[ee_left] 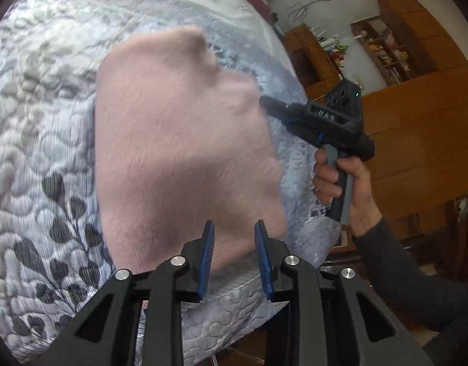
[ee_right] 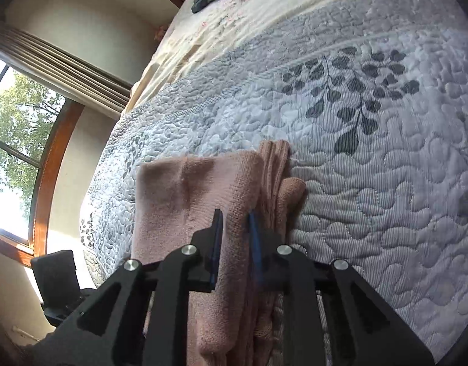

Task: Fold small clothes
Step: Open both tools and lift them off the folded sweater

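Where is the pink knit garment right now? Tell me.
The pink knit garment lies on the quilted bedspread, near the bed's foot edge; the right gripper is clamped on its folded edge.

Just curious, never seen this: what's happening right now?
Left gripper open above pink knit garment. Right gripper shut on its edge. Quilt unobstructed.

Pink knitted garment [ee_right: 203, 201]: soft, fuzzy, partly folded in layers, ribbed edge bunched along one side; lies on grey quilted leaf-print bedspread [ee_right: 371, 183].
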{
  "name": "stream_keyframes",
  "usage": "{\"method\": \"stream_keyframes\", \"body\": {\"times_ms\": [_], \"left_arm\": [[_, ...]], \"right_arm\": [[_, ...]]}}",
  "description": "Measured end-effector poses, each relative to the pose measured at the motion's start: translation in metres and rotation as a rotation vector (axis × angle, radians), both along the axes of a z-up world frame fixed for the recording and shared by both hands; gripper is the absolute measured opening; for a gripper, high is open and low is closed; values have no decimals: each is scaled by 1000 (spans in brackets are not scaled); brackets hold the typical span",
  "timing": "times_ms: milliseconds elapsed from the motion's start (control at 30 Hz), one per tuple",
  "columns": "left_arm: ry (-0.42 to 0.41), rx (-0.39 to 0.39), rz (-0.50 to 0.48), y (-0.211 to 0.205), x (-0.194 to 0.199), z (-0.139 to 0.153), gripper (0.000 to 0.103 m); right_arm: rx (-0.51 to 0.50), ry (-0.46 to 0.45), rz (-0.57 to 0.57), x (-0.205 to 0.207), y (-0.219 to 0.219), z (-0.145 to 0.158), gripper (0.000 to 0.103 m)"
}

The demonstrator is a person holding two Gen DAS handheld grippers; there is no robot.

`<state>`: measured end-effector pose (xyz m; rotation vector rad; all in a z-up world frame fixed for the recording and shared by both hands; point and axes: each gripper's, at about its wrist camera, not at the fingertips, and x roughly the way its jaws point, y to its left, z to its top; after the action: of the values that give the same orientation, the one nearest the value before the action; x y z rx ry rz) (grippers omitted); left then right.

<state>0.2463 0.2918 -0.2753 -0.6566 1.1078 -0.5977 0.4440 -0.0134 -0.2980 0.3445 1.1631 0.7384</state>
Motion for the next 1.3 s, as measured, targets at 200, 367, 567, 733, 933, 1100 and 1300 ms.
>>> {"method": "stream_keyframes", "body": {"times_ms": [200,367,567,733,933,1100,1300], "left_arm": [[-21,115,104,30,102,-4,31],[60,129,131,49,122,-32,2],[-83,127,12,23,71,8,9],[-33,263,13,3,70,-19,2],[-111,278,-26,-5,31,8,14],[-38,292,33,-6,32,-14,16],[-71,256,74,-1,-29,-4,41]], "right_arm": [[-28,42,90,0,32,-16,12],[-47,69,48,7,19,-38,0],[-46,2,207,-49,30,-3,8],[-138,31,150,-51,25,-31,0],[-156,-43,195,-95,27,7,2],[-272,2,136,-94,22,-24,0],[-265,-56,173,-141,30,5,3]]}}
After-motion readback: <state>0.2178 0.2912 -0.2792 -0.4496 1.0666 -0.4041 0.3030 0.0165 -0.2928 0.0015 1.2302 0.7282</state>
